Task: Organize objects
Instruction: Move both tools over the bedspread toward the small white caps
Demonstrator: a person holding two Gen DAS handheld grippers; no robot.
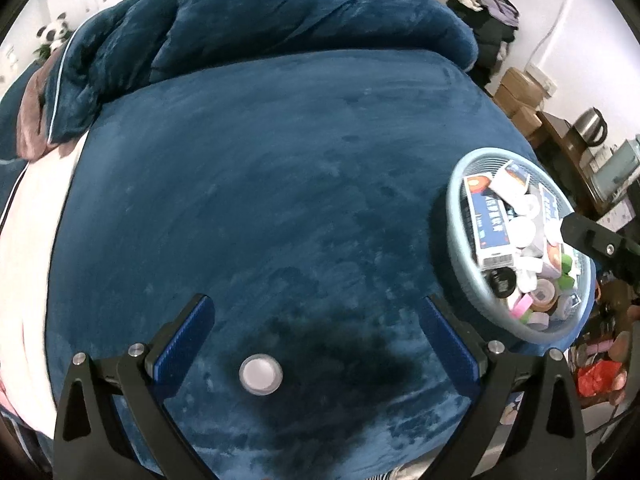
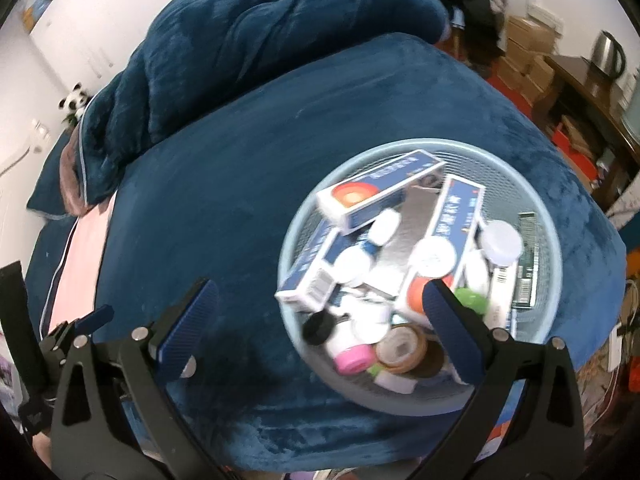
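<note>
Both my left gripper (image 1: 316, 334) and right gripper (image 2: 320, 320) fingers gape empty; the small round white-lidded jar (image 1: 261, 374) could sink into the plush blue bed cover (image 1: 260, 184) and tip beside the overfull pale blue mesh basket (image 2: 400, 152).

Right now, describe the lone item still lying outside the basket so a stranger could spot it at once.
Start at the blue bedspread and find the pale blue basket of boxes and bottles at its right edge. Look left of it to the open left gripper: the small round white cap lies between its fingers. It alone sits on bare fabric.

We see a rumpled blue duvet (image 1: 280, 20), a toy panda (image 1: 54, 34) — and a steel kettle (image 2: 608, 54) beside cardboard boxes (image 2: 528, 56).
</note>
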